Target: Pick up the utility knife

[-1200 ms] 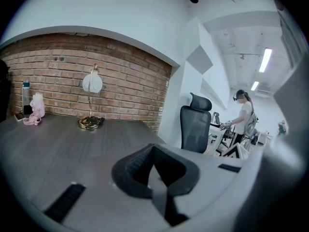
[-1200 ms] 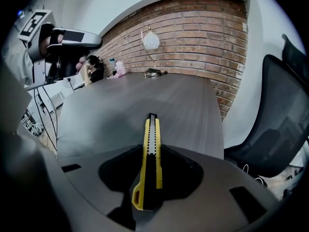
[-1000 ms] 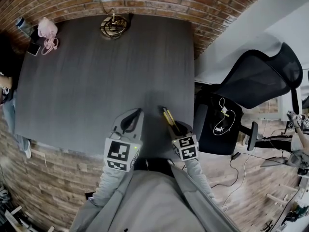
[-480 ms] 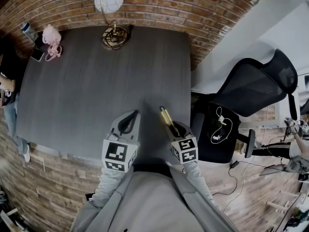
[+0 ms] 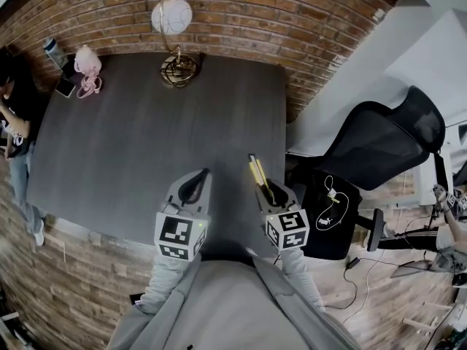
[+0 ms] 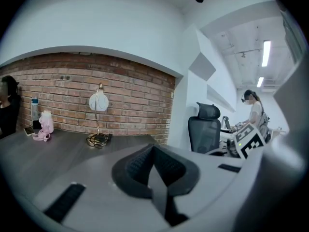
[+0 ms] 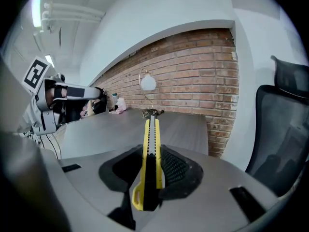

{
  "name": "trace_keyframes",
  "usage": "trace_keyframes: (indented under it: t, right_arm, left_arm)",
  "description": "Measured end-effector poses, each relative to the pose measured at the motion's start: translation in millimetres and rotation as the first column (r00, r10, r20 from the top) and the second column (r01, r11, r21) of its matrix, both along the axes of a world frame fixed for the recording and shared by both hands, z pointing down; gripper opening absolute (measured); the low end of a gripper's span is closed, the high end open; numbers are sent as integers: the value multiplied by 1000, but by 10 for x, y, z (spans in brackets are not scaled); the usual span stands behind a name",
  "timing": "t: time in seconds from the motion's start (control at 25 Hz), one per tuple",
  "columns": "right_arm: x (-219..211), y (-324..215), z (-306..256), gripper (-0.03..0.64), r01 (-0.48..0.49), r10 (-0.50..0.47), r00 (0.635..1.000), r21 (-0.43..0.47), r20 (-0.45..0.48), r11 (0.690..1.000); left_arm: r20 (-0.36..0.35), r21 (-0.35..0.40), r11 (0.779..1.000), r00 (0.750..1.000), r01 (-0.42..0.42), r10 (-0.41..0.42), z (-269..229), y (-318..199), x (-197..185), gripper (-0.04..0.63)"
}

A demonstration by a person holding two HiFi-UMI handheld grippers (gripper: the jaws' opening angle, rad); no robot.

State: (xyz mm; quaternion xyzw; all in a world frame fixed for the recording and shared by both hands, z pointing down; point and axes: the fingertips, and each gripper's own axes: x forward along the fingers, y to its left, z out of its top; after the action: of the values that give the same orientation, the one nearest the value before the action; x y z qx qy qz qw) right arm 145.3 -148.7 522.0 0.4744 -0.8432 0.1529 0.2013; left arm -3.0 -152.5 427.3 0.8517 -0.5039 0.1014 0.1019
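Utility knife [image 7: 150, 144], yellow, in right tool [image 7: 153, 174]

Dark table [image 5: 131, 144] against a brick wall [image 5: 241, 6], black office chair [image 5: 379, 141] to its right.
A lamp [image 5: 173, 16] with a white globe shade and a coiled gold base stands at the table's far edge. A pink bundle [image 5: 88, 63] and a bottle [image 5: 51, 48] sit in the far left corner, near a person [image 5: 16, 115] in black.
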Motion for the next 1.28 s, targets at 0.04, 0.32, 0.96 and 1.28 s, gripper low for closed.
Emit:
trace_keyframes:
  t: [0.04,0.32,0.96,1.28]
  right_arm:
    - [6,-26,-67,129,-1,1,1000,15,8,1000]
    - [25,-184,-561,129,-6,-1,999,133,53,991]
    - [234,-97,-1535,127,-78,39,993,380,109,922]
    - [216,-10,-1635,129,-90,43,992,422,120,902]
  left_arm:
    - [1,5,1000,1000,4,-4,-23,-5,-2,18]
    - [0,42,999,1000,23,-23,-178,-73,-28,18]
    - [-39,100,994,998,52,-49,-491,-97,-185,18]
    - [-46,109,993,998,45,-40,-538,-76,-141,18]
